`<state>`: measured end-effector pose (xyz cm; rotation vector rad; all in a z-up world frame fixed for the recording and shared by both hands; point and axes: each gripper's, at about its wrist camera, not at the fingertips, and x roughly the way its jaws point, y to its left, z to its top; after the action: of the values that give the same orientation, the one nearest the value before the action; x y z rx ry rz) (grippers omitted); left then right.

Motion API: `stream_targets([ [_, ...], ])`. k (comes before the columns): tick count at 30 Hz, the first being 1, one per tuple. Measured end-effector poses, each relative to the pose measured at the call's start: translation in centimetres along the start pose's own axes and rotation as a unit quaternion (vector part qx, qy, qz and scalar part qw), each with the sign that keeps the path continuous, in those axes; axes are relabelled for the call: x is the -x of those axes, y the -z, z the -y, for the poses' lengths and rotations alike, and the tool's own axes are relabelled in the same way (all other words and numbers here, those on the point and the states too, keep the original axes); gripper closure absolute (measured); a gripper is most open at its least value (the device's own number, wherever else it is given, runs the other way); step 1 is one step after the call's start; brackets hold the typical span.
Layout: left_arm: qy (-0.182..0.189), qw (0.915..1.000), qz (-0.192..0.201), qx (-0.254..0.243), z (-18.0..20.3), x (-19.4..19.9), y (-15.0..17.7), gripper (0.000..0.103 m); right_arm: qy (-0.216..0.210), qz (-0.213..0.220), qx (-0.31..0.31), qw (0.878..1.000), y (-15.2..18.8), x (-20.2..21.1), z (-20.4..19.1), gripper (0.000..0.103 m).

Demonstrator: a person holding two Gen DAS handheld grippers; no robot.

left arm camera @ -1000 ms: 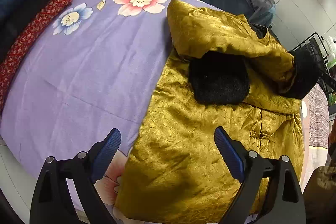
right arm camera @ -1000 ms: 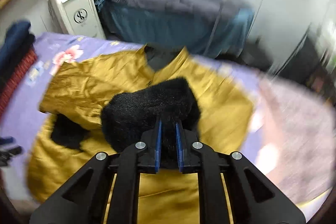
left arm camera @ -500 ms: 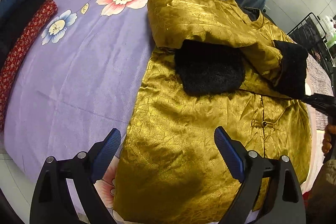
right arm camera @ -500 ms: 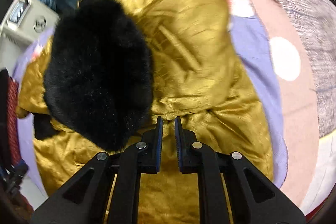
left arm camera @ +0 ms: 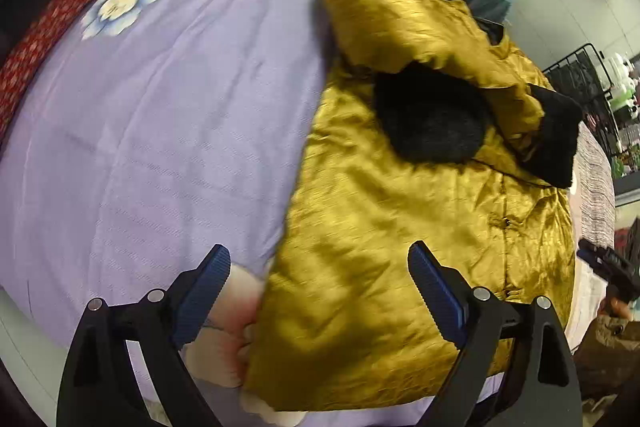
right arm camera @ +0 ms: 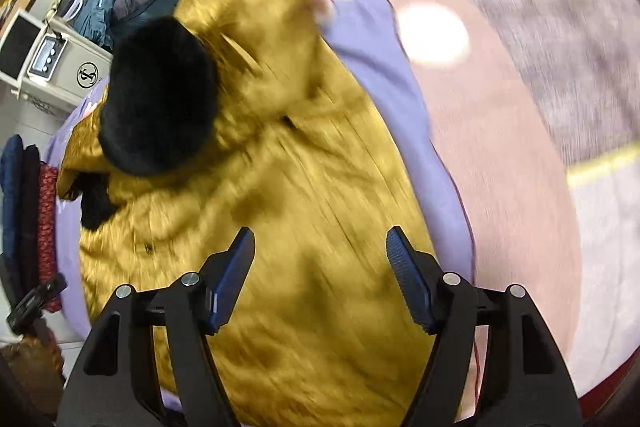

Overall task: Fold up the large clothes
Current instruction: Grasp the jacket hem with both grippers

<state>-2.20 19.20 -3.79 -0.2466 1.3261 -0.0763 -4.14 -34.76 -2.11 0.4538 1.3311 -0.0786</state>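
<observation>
The left tongs (left arm camera: 318,281) hover spread wide above the near edge of the bed, one finger over the lilac flowered sheet (left arm camera: 152,115), the other over the lower hem of the gold jacket (left arm camera: 400,247), gripping nothing. The right tongs (right arm camera: 320,263) are also spread, empty, hanging above the jacket's body (right arm camera: 304,267) — in the left wrist view they show only as a small dark tip at the far right (left arm camera: 604,263), beside the jacket's edge.

The jacket lies flat on the sheet, front up with its knot buttons showing, both sleeves folded across the chest. One black fur cuff (left arm camera: 432,119) rests on the middle of the chest; the other fur cuff (left arm camera: 554,139) lies toward the right side, just beside it. In the right wrist view, which is motion-blurred, one fur cuff (right arm camera: 156,99) sits on top of the gold folds.

Half a second ago the right tongs were pressed together right beside that cuff; now they stand apart and back from it — the sleeve lies released on the chest. The left tongs remain as open as before, in much the same place.
</observation>
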Motion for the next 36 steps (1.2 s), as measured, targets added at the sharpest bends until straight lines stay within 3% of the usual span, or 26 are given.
stream_targets([
  [4,0.002,0.9999,-0.012,0.012,-2.4,-0.2,1.1,0.015,0.005,-0.020,0.004,1.000,3.0,0.0,2.1,0.035],
  [9,0.037,0.9985,-0.024,0.032,-3.7,-0.8,2.6,0.015,0.014,-0.031,0.018,0.999,4.5,0.4,3.1,0.035],
  [13,0.060,0.9967,-0.049,0.026,-3.1,-2.2,3.5,0.015,-0.004,-0.052,0.017,0.998,4.8,-0.3,3.8,0.035],
  [18,0.085,0.9923,-0.089,-0.014,-0.9,-4.1,5.0,0.018,-0.025,-0.084,0.034,0.996,5.3,-1.8,3.7,0.036],
  [22,0.096,0.9887,-0.111,-0.032,0.1,-5.1,6.0,0.022,-0.050,-0.099,0.046,0.993,5.6,-1.6,2.9,0.050],
  [25,0.102,0.9878,-0.112,-0.036,0.2,-4.9,6.3,0.034,-0.041,-0.114,0.063,0.991,6.5,-1.3,2.7,0.066],
  [27,0.110,0.9869,-0.111,-0.038,0.2,-4.7,6.5,0.045,-0.047,-0.123,0.060,0.990,7.3,-1.2,2.9,0.071],
  [29,0.117,0.9862,-0.110,-0.039,0.2,-4.4,6.7,0.049,-0.052,-0.132,0.061,0.988,7.9,-1.3,2.7,0.072],
  [34,0.107,0.9867,-0.120,-0.022,-0.3,-5.7,6.1,0.048,-0.041,-0.143,0.056,0.987,7.9,-2.7,2.5,0.072],
  [36,0.118,0.9855,-0.121,-0.014,-0.3,-5.8,5.7,0.039,-0.045,-0.143,0.046,0.988,7.6,-2.9,2.6,0.072],
])
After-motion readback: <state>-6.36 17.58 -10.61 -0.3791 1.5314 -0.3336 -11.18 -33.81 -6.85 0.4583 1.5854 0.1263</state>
